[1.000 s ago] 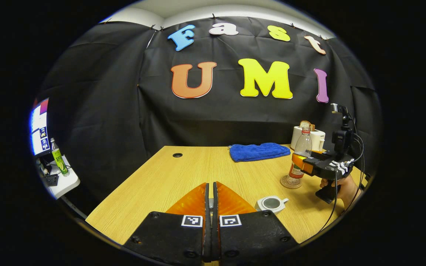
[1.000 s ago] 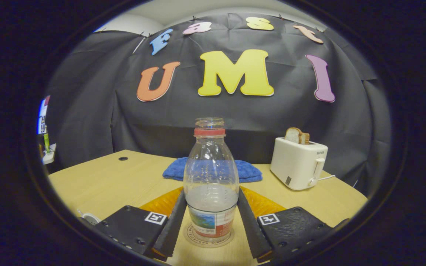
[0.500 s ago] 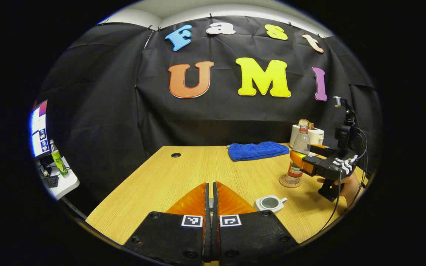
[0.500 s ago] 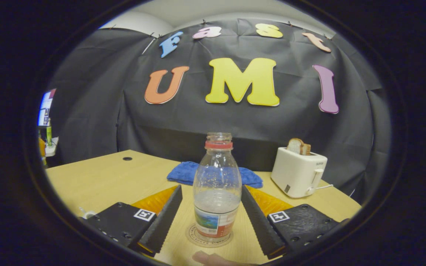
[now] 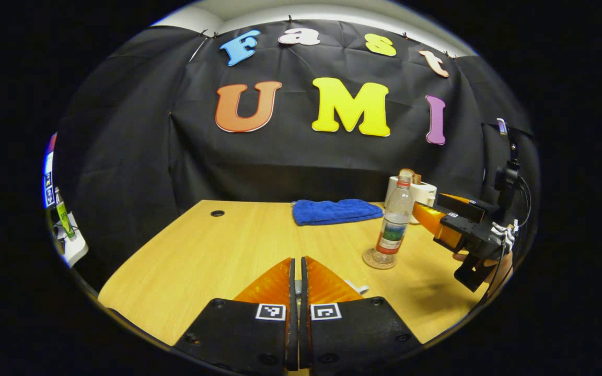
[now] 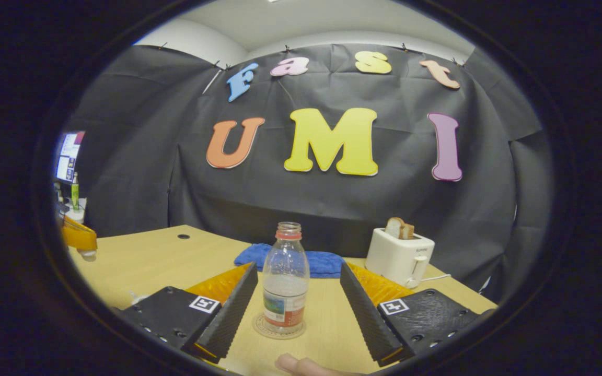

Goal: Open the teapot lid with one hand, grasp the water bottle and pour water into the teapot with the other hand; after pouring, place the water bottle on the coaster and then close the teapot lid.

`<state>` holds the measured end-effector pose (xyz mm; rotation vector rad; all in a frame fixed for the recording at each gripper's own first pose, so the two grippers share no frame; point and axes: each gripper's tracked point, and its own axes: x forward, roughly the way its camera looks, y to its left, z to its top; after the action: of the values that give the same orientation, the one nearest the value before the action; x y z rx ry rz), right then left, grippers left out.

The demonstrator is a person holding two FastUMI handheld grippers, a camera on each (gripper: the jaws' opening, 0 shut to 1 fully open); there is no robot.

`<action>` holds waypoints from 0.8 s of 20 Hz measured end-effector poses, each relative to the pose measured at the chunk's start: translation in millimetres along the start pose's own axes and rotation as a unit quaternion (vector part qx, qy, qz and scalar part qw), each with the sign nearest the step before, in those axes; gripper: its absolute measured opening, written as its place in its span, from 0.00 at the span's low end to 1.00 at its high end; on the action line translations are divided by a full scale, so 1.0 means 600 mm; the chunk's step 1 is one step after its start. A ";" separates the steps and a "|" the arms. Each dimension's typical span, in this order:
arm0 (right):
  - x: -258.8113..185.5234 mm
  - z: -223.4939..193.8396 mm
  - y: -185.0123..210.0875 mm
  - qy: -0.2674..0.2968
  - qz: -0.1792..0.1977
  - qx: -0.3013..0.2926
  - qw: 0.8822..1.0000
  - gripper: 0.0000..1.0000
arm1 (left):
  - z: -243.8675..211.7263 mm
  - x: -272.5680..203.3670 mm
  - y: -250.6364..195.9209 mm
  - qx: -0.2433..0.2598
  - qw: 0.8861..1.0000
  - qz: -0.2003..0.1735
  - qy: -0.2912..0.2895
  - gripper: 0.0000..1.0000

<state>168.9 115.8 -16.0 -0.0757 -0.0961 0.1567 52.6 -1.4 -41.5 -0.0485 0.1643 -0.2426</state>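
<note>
The water bottle (image 6: 286,284) stands upright on the coaster (image 6: 278,326), and the right hand-held gripper (image 6: 294,308) sits just short of the coaster with its fingers wide apart, holding nothing. The left hand-held gripper (image 5: 296,284), on the far side of the bottle from the right one, has its fingers pressed together; whether the lid is between them I cannot tell. Closing the teapot (image 5: 359,288) falls to this left one, which is nearer, with the pot apparently just beside its right finger.

light: even, overhead, bright
shadows: soft, beside right gripper (image 5: 426,216) on table (image 5: 201,256)
focus: sharp
edges: strong fisheye bending
</note>
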 end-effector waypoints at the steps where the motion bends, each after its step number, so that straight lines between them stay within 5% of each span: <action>1: -0.012 -0.001 -0.007 -0.003 0.000 -0.004 1.000 0.95 | -0.002 0.006 -0.022 -0.005 1.000 -0.015 -0.005 0.03; 7: -0.077 -0.018 -0.070 -0.015 -0.012 0.006 1.000 0.95 | -0.041 0.053 -0.085 -0.023 0.999 -0.048 -0.002 0.04; 16: -0.098 -0.048 -0.127 -0.020 -0.009 0.049 0.999 0.95 | -0.088 0.113 -0.077 -0.070 0.997 -0.038 0.015 0.04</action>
<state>125.6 29.5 -43.7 0.0252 -0.1279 0.1450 97.7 -64.4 -100.7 -0.1897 0.2102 -0.3077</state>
